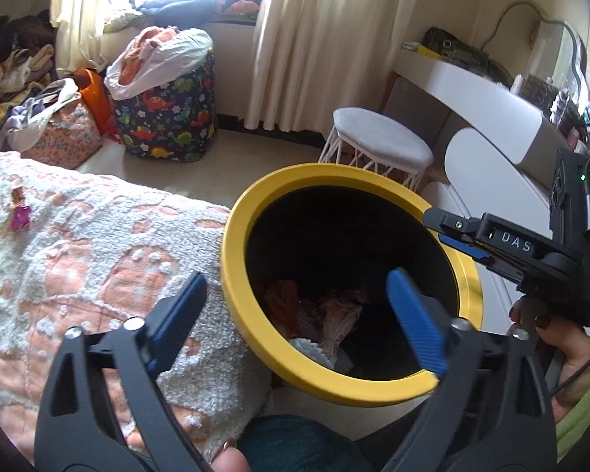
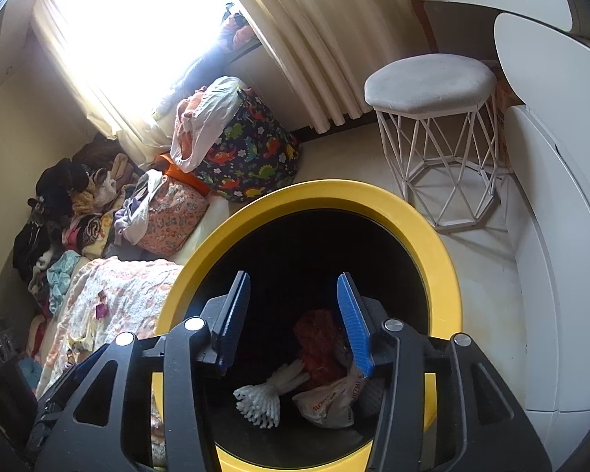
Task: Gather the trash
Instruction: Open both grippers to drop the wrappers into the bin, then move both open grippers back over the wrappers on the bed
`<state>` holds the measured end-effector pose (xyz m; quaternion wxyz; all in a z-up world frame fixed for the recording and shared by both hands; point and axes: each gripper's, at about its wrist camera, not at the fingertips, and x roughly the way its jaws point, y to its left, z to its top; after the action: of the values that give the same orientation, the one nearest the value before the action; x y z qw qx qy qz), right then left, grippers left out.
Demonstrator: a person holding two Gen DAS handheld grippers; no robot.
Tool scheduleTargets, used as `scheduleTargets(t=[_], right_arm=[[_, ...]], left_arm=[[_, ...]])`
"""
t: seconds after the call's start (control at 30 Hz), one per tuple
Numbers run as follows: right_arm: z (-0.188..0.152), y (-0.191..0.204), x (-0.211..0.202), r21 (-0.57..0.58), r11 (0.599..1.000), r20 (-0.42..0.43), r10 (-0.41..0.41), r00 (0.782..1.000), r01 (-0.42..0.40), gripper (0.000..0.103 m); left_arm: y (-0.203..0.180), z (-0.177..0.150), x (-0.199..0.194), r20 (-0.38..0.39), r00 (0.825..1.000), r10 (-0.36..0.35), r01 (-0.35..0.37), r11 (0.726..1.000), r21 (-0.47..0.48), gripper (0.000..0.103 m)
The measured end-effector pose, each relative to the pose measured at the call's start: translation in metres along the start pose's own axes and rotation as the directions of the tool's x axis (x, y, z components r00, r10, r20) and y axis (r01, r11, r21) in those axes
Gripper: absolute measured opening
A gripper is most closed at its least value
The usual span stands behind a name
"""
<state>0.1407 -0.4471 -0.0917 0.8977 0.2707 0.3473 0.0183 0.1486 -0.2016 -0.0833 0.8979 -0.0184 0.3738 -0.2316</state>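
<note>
A black bin with a yellow rim (image 1: 236,275) (image 2: 440,251) stands between the bed and a white dresser. Inside lie a white foam net (image 2: 257,397), a red wrapper (image 2: 318,342) and a white printed plastic bag (image 2: 330,401). My left gripper (image 1: 295,287) hangs open over the bin's near left rim with nothing between its blue pads. My right gripper (image 2: 293,279) is open above the bin mouth and holds nothing; in the left wrist view it (image 1: 438,230) reaches in over the right rim. A small pink scrap (image 1: 19,216) (image 2: 101,308) lies on the bed blanket.
A fluffy pink and white blanket (image 1: 98,259) covers the bed on the left. A white wire stool (image 2: 432,86), a dinosaur-print bag (image 1: 165,118), a floral bag (image 2: 173,216) and a clothes pile (image 2: 67,204) stand along the curtain. The white dresser (image 1: 491,110) is on the right.
</note>
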Motion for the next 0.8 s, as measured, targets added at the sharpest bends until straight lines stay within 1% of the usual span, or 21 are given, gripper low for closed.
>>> scheduleTargets(t=[0.1, 0.17, 0.23, 0.4, 0.5, 0.67, 0.8], right_arm=[[-0.001, 0.008, -0.003, -0.016, 1.000, 0.019, 0.011, 1.000, -0.010, 0.053], [-0.001, 0.016, -0.006, -0.035, 0.999, 0.034, 0.022, 0.999, -0.021, 0.058], [0.000, 0.021, -0.009, -0.050, 0.998, 0.047, 0.029, 0.998, -0.027, 0.061], [-0.001, 0.037, -0.015, -0.086, 0.995, 0.069, 0.060, 0.996, -0.054, 0.064], [0.000, 0.045, -0.018, -0.105, 0.992, 0.080, 0.073, 0.994, -0.065, 0.068], [-0.002, 0.058, -0.023, -0.133, 0.988, 0.090, 0.095, 0.991, -0.083, 0.074], [-0.003, 0.067, -0.026, -0.148, 0.984, 0.092, 0.114, 0.989, -0.100, 0.075]], left_arm=[[0.004, 0.000, -0.010, 0.021, 0.999, 0.033, -0.033, 0.999, -0.004, 0.092], [0.009, 0.001, -0.018, 0.037, 0.998, 0.047, -0.046, 0.999, -0.018, 0.092], [0.014, 0.001, -0.025, 0.050, 0.997, 0.057, -0.056, 0.998, -0.035, 0.092], [0.025, 0.001, -0.045, 0.089, 0.992, 0.094, -0.089, 0.994, -0.063, 0.092], [0.031, 0.000, -0.055, 0.110, 0.987, 0.114, -0.107, 0.992, -0.068, 0.092], [0.042, 0.001, -0.071, 0.135, 0.982, 0.132, -0.120, 0.988, -0.094, 0.092], [0.048, -0.001, -0.083, 0.153, 0.976, 0.154, -0.139, 0.985, -0.107, 0.092]])
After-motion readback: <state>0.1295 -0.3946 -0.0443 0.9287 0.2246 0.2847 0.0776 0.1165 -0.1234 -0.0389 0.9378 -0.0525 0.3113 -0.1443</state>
